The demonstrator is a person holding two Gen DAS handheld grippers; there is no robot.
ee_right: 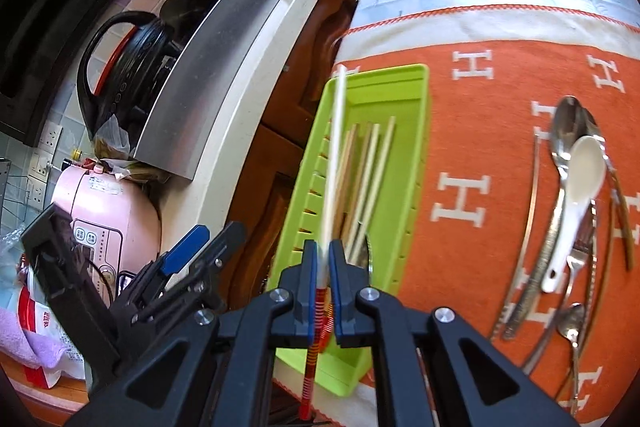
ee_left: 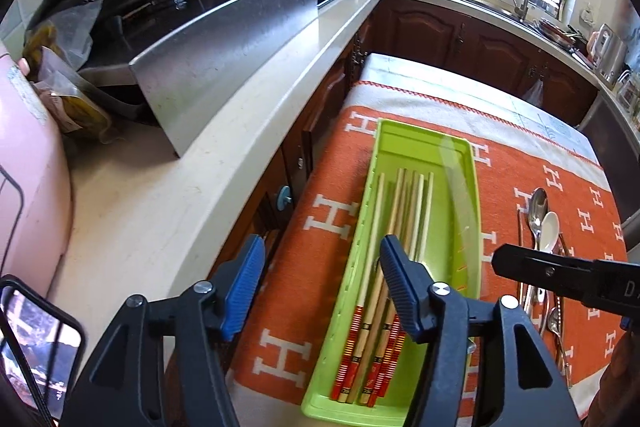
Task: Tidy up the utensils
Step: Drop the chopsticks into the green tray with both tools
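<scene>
Looking down my left wrist view, left gripper (ee_left: 322, 281) jaws apart, nothing held, over green tray (ee_left: 466, 163) of chopsticks (ee_left: 404, 223) on orange cloth (ee_left: 332, 183), right wrist view, right gripper (ee_right: 323, 259) clamped on one chopstick (ee_right: 335, 155) above tray, spoons (ee_right: 576, 187) lying right on cloth.
</scene>
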